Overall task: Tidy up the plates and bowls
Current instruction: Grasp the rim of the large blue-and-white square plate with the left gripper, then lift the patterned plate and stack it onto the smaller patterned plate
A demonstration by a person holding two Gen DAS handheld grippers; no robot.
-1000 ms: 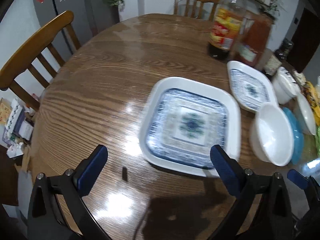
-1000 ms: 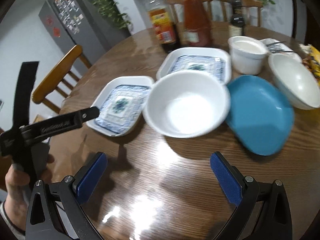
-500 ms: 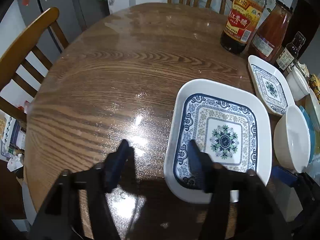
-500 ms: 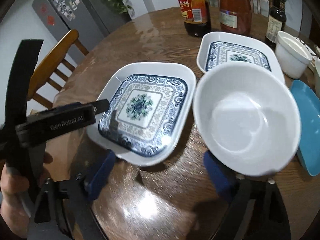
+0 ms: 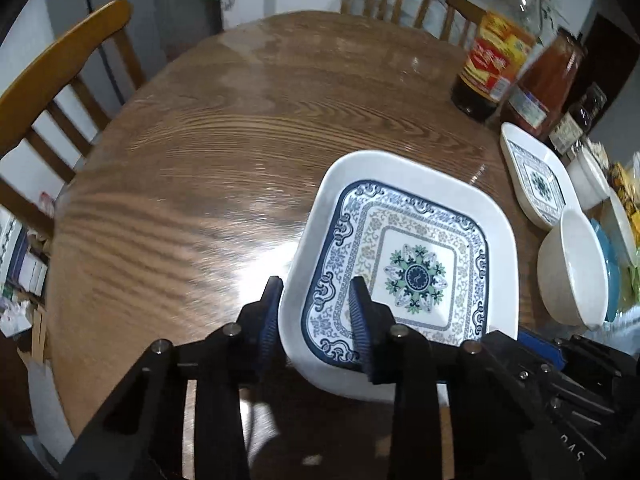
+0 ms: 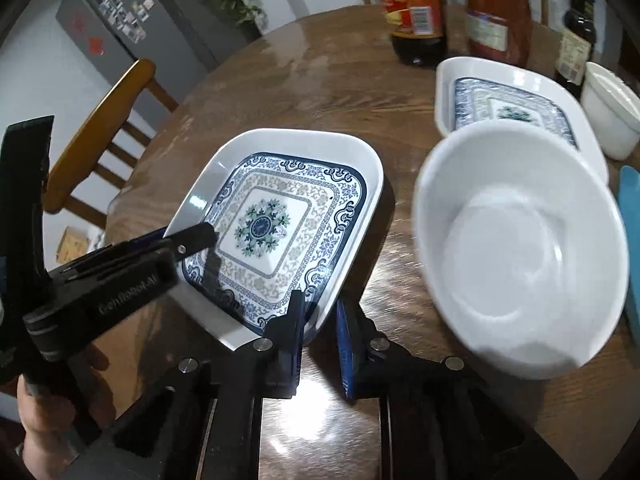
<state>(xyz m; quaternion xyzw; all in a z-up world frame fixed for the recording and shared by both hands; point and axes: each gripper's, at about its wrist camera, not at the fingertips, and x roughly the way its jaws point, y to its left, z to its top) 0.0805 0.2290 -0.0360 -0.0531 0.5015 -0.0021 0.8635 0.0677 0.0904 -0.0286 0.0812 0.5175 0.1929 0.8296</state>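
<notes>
Up close, the left claw (image 5: 316,308) had its 2 blue pads pinched over the near left rim of the square patterned plate (image 5: 416,272), 1 pad outside the rim and 1 inside on the blue border. That plate sat on the round wooden desk (image 5: 208,152), its near edge looking slightly raised, though I could not be sure. From the right wrist view the same plate (image 6: 280,220) showed the left claw's black finger (image 6: 196,238) lying across its left rim.

The right claw (image 6: 320,332) was drawn narrow, its pads straddling the near right corner of that plate's rim; whether they actually pressed on it I could not tell.

Just right of the plate stood a plain white bowl (image 6: 520,248), blurred in that view. Behind the bowl lay a 2nd patterned plate (image 6: 508,100), partly hidden by the bowl's far rim. A small white cup (image 6: 610,116) stood at the right of that plate, and a sliver of blue dish (image 6: 632,240) showed at the right edge, beside the bowl.

At the far side of the desk stood 3 bottles: a dark sauce bottle (image 6: 416,12) with a yellow and red label, a red sauce bottle (image 6: 498,8), and a smaller dark bottle (image 6: 576,36). Wooden chairs (image 5: 60,92) ringed the desk.
</notes>
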